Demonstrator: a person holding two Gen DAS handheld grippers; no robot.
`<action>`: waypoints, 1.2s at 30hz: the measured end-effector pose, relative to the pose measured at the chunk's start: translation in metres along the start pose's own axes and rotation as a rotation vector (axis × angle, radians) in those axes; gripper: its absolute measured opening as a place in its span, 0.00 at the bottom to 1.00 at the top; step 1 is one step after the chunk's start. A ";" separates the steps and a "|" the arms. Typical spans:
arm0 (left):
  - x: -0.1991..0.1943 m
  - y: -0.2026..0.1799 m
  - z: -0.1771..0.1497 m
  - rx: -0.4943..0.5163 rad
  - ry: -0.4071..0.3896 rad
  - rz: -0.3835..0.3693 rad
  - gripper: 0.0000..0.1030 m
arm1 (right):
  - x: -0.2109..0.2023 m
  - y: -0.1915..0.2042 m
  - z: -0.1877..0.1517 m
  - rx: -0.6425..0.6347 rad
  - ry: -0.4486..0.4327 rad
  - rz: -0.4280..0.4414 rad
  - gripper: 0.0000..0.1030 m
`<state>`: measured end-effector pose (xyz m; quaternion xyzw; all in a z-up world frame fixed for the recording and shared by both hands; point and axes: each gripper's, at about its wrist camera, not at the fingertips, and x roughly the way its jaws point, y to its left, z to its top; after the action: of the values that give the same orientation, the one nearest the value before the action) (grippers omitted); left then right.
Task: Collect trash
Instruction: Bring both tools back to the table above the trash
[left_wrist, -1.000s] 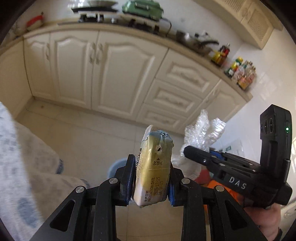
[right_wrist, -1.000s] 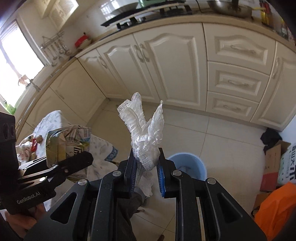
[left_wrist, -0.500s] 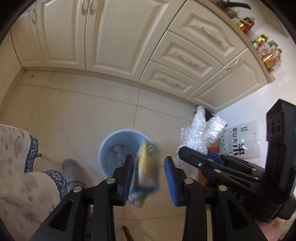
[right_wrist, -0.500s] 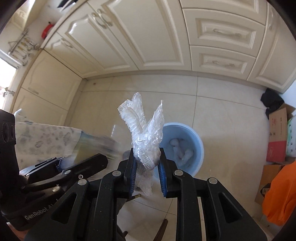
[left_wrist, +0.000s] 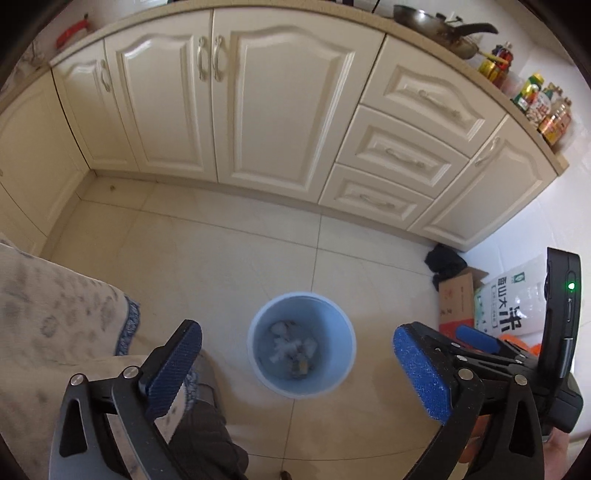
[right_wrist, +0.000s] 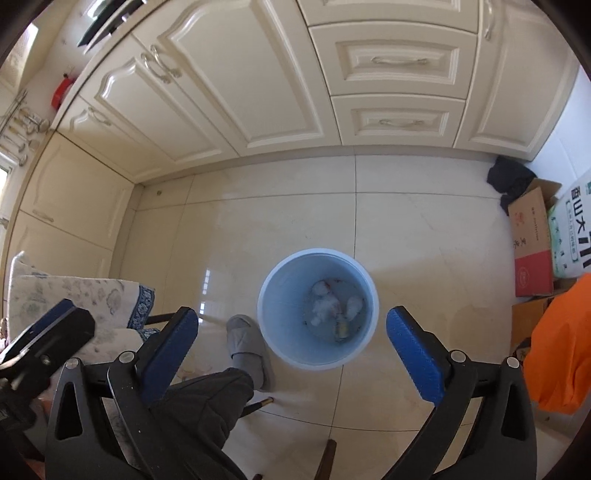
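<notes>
A light blue bin (left_wrist: 343, 354) stands on the tiled floor, also in the right wrist view (right_wrist: 271, 332). Crumpled white trash (left_wrist: 286, 345) and a small yellow piece (right_wrist: 341, 330) lie at its bottom. My left gripper (left_wrist: 297, 369) is open and empty, held above the bin. My right gripper (right_wrist: 288, 347) is open and empty too, with the bin between its blue pads (right_wrist: 413, 360). The right gripper's body (left_wrist: 517, 354) shows at the right of the left wrist view, and the left gripper's body (right_wrist: 40, 347) at the left of the right wrist view.
Cream cabinets (left_wrist: 258, 110) line the far side. A cardboard box (right_wrist: 532, 236), a rice bag (left_wrist: 517, 306) and an orange bag (right_wrist: 561, 343) sit at the right. A patterned tablecloth (left_wrist: 44, 314) hangs at the left. The person's leg and grey slipper (right_wrist: 247, 347) are beside the bin.
Both grippers opened over the bin. The gold carton left the left gripper and the clear plastic wrap left the right one; both now lie in the bin or out of sight.
</notes>
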<state>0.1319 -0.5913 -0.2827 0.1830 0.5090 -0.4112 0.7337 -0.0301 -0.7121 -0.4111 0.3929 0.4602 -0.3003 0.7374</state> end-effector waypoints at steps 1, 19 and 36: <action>-0.010 0.002 -0.002 0.003 -0.011 -0.003 0.99 | -0.004 0.002 -0.001 -0.002 -0.006 0.002 1.00; -0.273 0.071 -0.161 -0.023 -0.378 0.076 0.99 | -0.126 0.115 -0.027 -0.174 -0.185 0.123 1.00; -0.452 0.141 -0.343 -0.241 -0.631 0.316 0.99 | -0.216 0.316 -0.111 -0.591 -0.305 0.367 1.00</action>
<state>-0.0260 -0.0832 -0.0405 0.0361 0.2681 -0.2662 0.9252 0.0890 -0.4377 -0.1476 0.1900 0.3337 -0.0727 0.9204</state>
